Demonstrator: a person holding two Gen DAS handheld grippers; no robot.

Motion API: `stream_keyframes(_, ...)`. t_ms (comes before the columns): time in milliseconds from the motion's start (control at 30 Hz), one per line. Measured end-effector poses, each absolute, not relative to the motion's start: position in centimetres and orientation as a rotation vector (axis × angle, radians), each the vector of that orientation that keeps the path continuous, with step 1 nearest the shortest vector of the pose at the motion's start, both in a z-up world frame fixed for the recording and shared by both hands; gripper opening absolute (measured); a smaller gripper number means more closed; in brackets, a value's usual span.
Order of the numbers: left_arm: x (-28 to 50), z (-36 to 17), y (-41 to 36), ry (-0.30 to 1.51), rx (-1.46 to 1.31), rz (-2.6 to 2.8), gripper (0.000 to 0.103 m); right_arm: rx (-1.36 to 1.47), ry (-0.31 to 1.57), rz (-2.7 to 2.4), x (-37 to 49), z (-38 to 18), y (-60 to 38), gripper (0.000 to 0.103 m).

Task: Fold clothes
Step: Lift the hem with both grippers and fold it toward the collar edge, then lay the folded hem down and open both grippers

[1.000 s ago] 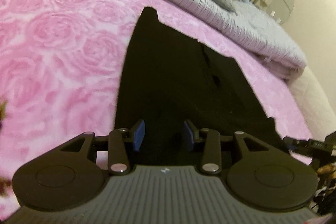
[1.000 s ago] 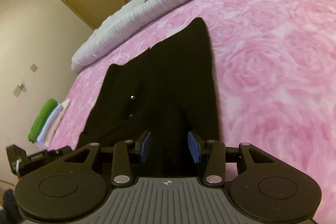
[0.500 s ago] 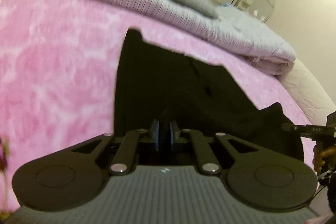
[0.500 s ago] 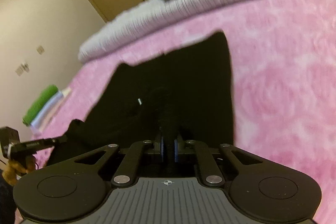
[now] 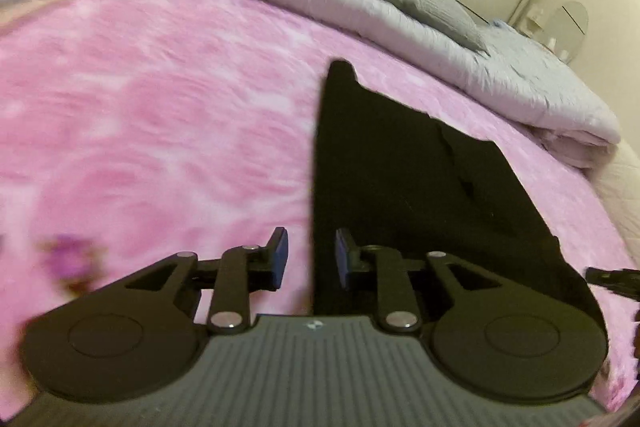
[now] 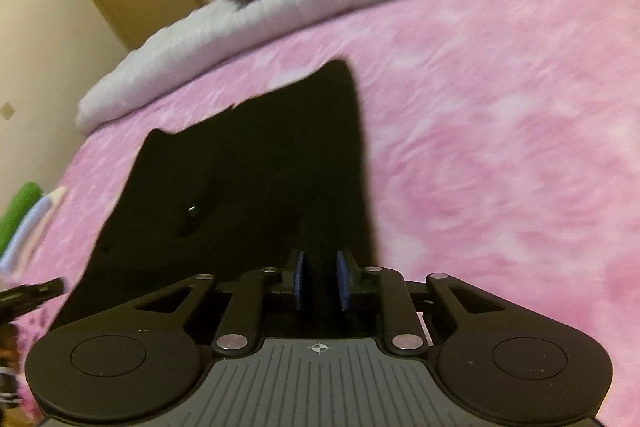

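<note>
A black garment (image 5: 400, 179), flat and dark, runs lengthwise from the lower frame toward a narrow tip at upper centre on a pink rose-patterned bedspread (image 5: 160, 107). The left gripper (image 5: 308, 259) straddles its left edge, jaws parted and empty; the right gripper (image 6: 320, 279), jaws narrowly apart, sits over its near end.

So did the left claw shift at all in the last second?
Yes. The left gripper has slid left: it was over the black garment, and now it straddles the garment's left edge on the pink blanket.
</note>
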State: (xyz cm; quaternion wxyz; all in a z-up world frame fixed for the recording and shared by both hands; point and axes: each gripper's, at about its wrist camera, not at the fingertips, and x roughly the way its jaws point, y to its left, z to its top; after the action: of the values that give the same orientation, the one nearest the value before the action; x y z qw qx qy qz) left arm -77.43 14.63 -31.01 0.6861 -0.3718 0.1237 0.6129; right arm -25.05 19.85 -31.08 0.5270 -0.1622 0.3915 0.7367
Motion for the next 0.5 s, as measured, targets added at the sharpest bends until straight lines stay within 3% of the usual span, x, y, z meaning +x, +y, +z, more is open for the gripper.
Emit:
stream_keyframes(100, -75.8, -29.8, 10.8, 0.246, -0.810, 1.306, 0.020, -0.310, 0.909, 1.828, -25.3, -29.4, 15.6, 0.018)
stream_keyframes(233, -71.9, -31.3, 8.7, 0.340, -0.790, 1.225, 0.022, -0.399, 0.968, 1.853, -27.5, -31.9, 12.2, 0.018)
stream_keyframes(267, -71.4, -32.3, 8.9, 0.406, -0.789, 1.257, 0.016, -0.430, 0.940, 1.859, -27.8, -32.0, 11.5, 0.018)
stream_keyframes(300, -71.2, -33.1, 9.0, 0.452, -0.784, 1.290, 0.003, -0.464, 0.896, 1.865, -27.9, -31.9, 11.0, 0.018)
stream_keyframes(367, -71.7, -32.6, 8.3, 0.446, -0.773, 1.304, 0.003, -0.530, 0.808, 1.874, -28.3, -31.6, 9.8, 0.018)
stream_keyframes(433, -71.8, -31.3, 7.1, 0.465, -0.722, 1.299, 0.011, -0.595, 0.720, 1.881, -28.7, -31.3, 8.6, 0.018)
stream_keyframes(467, -71.9, -30.6, 6.4, 0.480, -0.692, 1.296, 0.029, -0.627, 0.675, 1.883, -28.9, -31.2, 8.0, 0.019)
stream_keyframes(500, -71.5, -30.0, 5.7, 0.515, -0.642, 1.297, 0.041, -0.659, 0.630, 1.884, -29.1, -31.1, 7.4, 0.020)
